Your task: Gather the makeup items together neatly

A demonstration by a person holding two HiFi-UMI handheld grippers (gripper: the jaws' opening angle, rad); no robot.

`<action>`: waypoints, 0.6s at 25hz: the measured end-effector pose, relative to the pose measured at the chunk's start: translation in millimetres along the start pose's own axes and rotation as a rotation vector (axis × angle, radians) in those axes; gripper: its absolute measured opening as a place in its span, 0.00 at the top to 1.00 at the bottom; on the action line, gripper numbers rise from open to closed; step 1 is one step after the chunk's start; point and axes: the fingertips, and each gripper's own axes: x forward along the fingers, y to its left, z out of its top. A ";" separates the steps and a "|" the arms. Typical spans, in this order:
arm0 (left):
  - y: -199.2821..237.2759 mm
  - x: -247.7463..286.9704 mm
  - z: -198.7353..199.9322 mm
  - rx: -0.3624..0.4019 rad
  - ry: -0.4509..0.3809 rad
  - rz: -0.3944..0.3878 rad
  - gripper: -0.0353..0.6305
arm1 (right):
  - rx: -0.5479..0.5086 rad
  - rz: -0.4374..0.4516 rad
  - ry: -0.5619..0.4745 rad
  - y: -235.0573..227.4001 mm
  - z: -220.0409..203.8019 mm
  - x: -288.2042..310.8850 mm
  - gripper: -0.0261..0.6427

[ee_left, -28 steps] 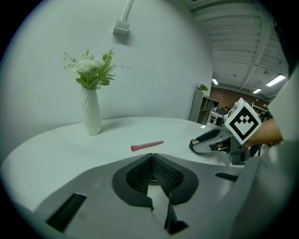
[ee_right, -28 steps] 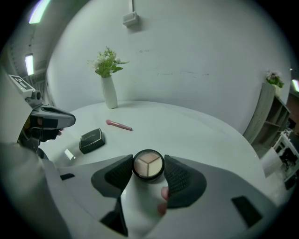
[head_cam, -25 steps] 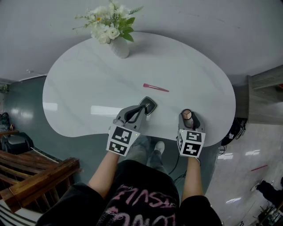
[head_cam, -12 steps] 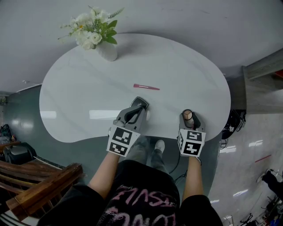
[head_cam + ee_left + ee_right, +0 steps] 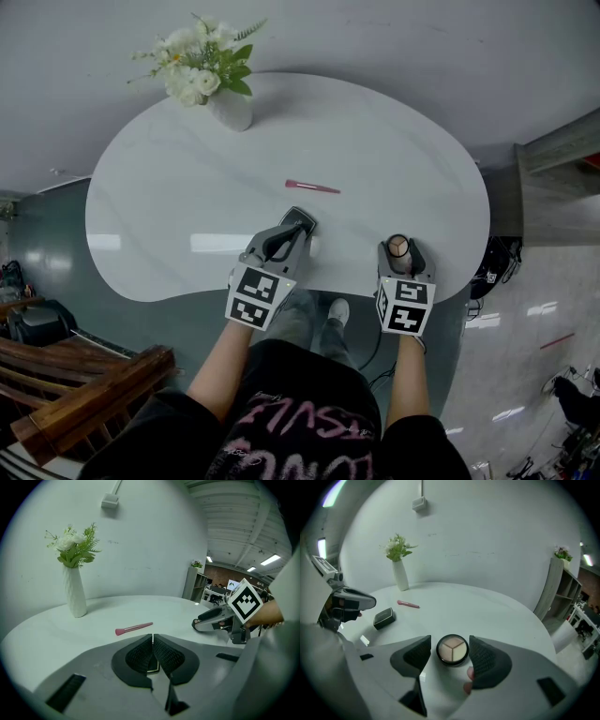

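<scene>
- White kidney-shaped table is viewed from above. A white vase of pale flowers is stood upright near its far left edge.
- Left gripper: the jaws are brought together with the ribbed pads meeting, and nothing is clamped between them. It is held low over the near middle of the table and angled downward.
- A black rectangular case is laid flat on the table just at the left gripper's tips. Whether it is touched cannot be told.
- Right gripper: the jaws are spread wide and have just been opening further.
- A round compact with three shade segments exposed is set on the table between the right gripper's pads. It is pressed by neither pad, and a gap is seen on each side. It is placed close to the table's near right edge.
- A pink brush is laid flat near the table's centre, just beyond the left gripper. It is apart from the case and well apart from the compact.
- The three makeup items are not yet gathered. The case and brush are found near each other at mid-table, and the compact is kept off to the right.
</scene>
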 end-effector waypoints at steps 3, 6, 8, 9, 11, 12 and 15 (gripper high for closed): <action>2.1 0.1 -1.3 0.007 0.015 0.005 0.93 | -0.003 -0.016 -0.035 -3.1 8.1 -5.3 0.52; 6.6 0.0 -2.3 0.017 0.028 0.026 0.92 | -0.006 -0.028 -0.062 -6.0 16.3 -9.3 0.52; 7.9 0.8 -4.8 0.015 0.043 0.026 0.91 | -0.004 -0.036 -0.079 -7.1 21.7 -11.9 0.53; 7.9 1.5 -6.7 0.013 0.054 0.021 0.84 | -0.003 -0.043 -0.089 -7.7 24.3 -13.2 0.57; 8.1 3.3 -10.5 0.012 0.078 0.015 0.76 | -0.005 -0.059 -0.106 -9.1 29.6 -15.3 0.66; 8.7 4.0 -11.8 0.014 0.087 0.016 0.74 | -0.007 -0.065 -0.114 -9.3 32.3 -16.1 0.70; 12.3 5.0 -14.2 0.025 0.109 0.022 0.67 | -0.015 -0.075 -0.139 -8.0 40.0 -17.0 0.81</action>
